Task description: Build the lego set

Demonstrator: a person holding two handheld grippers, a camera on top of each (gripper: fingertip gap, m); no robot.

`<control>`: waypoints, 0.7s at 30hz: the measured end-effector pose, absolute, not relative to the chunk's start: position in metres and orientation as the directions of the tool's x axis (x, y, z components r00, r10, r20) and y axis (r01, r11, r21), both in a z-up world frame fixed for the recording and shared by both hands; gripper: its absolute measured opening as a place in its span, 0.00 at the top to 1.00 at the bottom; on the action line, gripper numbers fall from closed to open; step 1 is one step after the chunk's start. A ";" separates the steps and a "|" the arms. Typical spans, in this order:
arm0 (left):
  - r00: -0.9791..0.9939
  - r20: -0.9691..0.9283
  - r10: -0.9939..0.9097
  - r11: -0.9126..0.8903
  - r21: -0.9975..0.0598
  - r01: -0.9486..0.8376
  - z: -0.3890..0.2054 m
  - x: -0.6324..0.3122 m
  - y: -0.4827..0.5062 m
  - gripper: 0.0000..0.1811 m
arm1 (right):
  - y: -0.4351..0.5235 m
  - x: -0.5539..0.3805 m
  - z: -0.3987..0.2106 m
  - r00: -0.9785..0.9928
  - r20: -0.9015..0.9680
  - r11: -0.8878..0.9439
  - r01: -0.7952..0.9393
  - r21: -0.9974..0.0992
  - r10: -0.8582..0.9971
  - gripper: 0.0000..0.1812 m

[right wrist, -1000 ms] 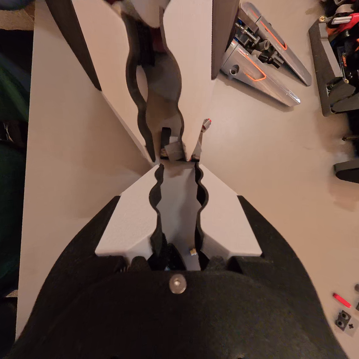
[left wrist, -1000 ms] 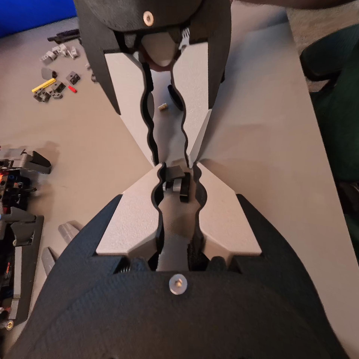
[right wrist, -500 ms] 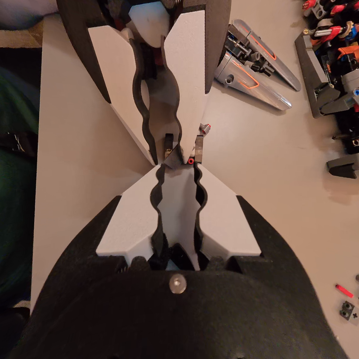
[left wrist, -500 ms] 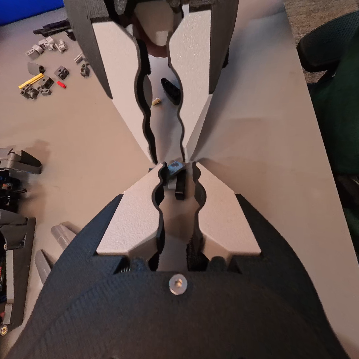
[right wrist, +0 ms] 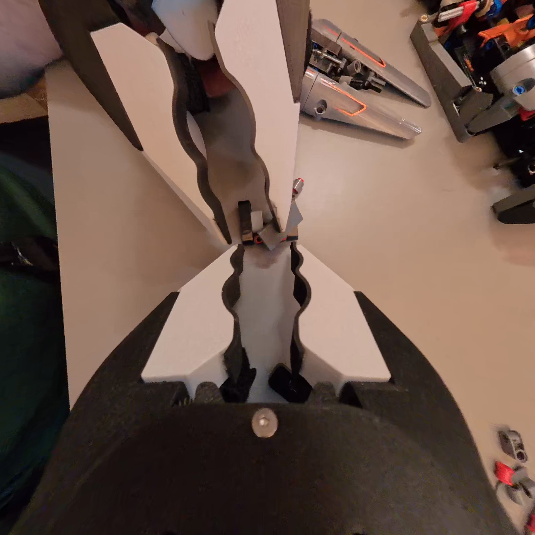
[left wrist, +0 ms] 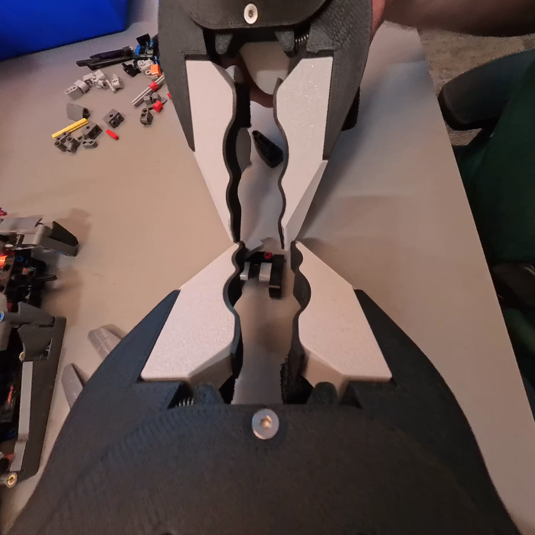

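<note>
Warm, dim indoor light is falling from above, tinting the table (right wrist: pixel 405 260) beige. Soft shadows are pooling under the model pieces (left wrist: pixel 31 254) left of the table's middle. The wide lens is bending the table's edges, and loose bricks (right wrist: pixel 512 474) near its corner are smearing into blur.

No text, label, brand, number or sign can be read in either view, neither on the lego pieces (left wrist: pixel 86 127) at ten o'clock nor on the desk (left wrist: pixel 144 202)
</note>
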State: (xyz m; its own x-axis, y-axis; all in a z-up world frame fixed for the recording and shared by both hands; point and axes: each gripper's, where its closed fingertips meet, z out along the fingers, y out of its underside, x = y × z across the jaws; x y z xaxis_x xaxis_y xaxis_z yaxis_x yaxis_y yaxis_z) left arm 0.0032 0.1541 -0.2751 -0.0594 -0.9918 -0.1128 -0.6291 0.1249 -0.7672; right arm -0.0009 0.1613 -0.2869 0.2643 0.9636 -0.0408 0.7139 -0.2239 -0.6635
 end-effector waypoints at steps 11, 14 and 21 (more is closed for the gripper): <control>-0.079 -0.108 -0.991 0.133 -0.752 -0.645 -0.280 0.001 0.151 0.86 | 0.165 -0.005 -0.290 0.300 0.019 -0.211 0.713 -0.668 0.954 0.81; -0.090 -0.110 -0.990 0.142 -0.749 -0.648 -0.282 0.001 0.150 0.87 | 0.163 -0.004 -0.291 0.297 0.011 -0.212 0.706 -0.676 0.955 0.81; -0.088 -0.112 -0.990 0.142 -0.746 -0.651 -0.284 0.001 0.151 0.87 | 0.161 -0.005 -0.290 0.297 0.020 -0.206 0.707 -0.677 0.955 0.86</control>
State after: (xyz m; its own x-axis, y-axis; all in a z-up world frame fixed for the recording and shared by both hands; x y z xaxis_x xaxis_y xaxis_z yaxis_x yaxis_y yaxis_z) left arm 0.0005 0.1508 -0.2838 -0.0883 -0.9898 -0.1120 -0.6510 0.1424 -0.7456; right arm -0.0051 0.1610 -0.2902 0.2972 0.9546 0.0202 0.7068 -0.2058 -0.6768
